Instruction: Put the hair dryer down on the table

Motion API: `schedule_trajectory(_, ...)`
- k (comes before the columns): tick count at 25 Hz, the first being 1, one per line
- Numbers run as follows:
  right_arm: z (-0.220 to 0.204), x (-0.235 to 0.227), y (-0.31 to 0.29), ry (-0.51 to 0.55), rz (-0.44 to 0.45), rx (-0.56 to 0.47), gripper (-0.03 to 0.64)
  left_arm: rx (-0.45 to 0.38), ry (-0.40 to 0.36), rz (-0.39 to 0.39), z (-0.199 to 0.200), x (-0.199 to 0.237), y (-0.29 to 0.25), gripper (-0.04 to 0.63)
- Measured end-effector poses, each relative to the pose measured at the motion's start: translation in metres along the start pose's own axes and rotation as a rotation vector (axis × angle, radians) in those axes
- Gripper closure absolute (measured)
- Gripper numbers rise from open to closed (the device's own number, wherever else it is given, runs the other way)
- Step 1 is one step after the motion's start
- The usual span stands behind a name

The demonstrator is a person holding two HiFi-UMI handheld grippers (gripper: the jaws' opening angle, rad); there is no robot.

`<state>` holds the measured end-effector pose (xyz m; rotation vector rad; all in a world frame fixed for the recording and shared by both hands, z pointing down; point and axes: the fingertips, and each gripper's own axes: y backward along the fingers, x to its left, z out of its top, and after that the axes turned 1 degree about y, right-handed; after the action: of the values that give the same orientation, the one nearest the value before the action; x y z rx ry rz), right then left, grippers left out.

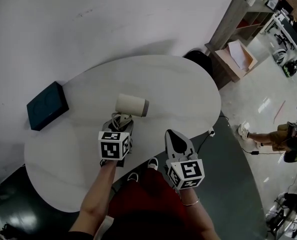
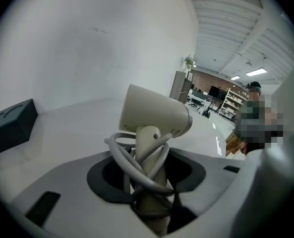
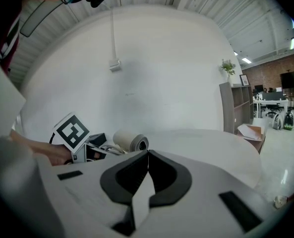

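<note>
Left gripper view: the left gripper (image 2: 147,175) clamps the hair dryer (image 2: 154,115) by its cord-wrapped handle, above the table (image 2: 62,130). Right gripper (image 3: 147,155) jaws meet, empty. Dark box (image 2: 10,125) sits left of the claw, contents unseen.

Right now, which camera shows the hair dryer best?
The left gripper view: the hair dryer fills its middle, cord-wrapped handle clamped in the left gripper. The head view shows it from above, partly behind that gripper; the right gripper view shows only its small barrel.

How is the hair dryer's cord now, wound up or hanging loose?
Wound up. In the left gripper view the grey cord loops around the handle of the hair dryer.
</note>
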<state>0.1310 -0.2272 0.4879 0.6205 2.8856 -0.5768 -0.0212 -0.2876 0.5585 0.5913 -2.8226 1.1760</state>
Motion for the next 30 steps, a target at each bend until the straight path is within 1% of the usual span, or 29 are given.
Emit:
schedule_trajectory(4, 0.001, -0.005, -0.005, -0.003, 0.003, 0.011, 0.603, 0.026, 0.018, 0.008, -0.002, 0.004, -0.008, 0.391)
schedule_trajectory(16, 0.0, -0.007, -0.018, -0.008, 0.018, 0.026, 0.603, 0.098, 0.031, 0.038, -0.011, 0.01, -0.02, 0.391)
schedule_trajectory(21, 0.0, -0.01, -0.019, -0.013, 0.01, 0.026, 0.603, 0.115, 0.026, 0.04, -0.012, 0.01, -0.023, 0.391)
schedule_trajectory(30, 0.0, -0.01, -0.019, -0.013, 0.005, 0.026, 0.603, 0.138, 0.079, 0.033, -0.015, 0.016, -0.027, 0.391)
